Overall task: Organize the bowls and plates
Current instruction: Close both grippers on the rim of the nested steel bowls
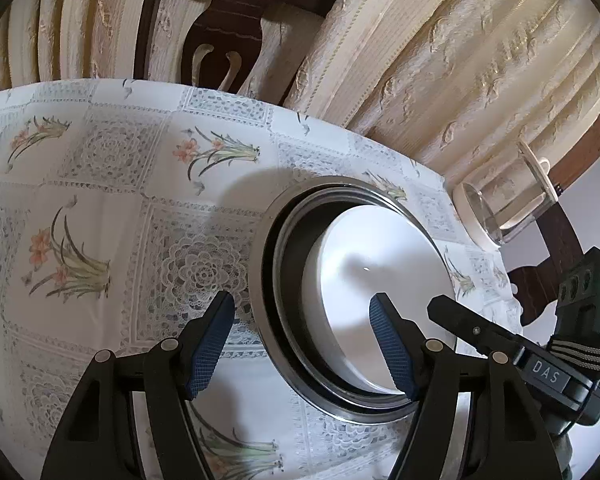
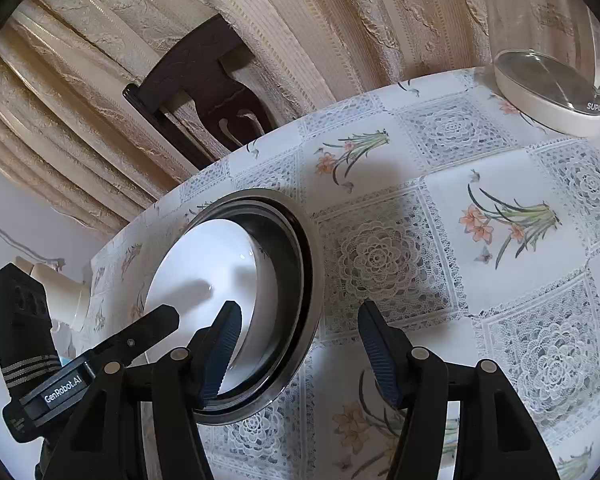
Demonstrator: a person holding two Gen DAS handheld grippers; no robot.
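One worktop [image 1: 100, 208] under a floral lace-print cloth fills my view, and near its edge sits a stack: a wide steel-rimmed plate [image 1: 260, 280] lying flat, a dark-walled bowl [image 1: 286, 280] nested in it, and a white bowl [image 1: 364, 280] innermost, mouth up and holding nothing I can see. A glass kettle [image 2: 560, 88] stands well apart on its white base. My left gripper [image 1: 302, 340] straddles the stack's rim with fingers apart, and my right gripper [image 2: 298, 344] does likewise, fingers apart, clamping nothing.
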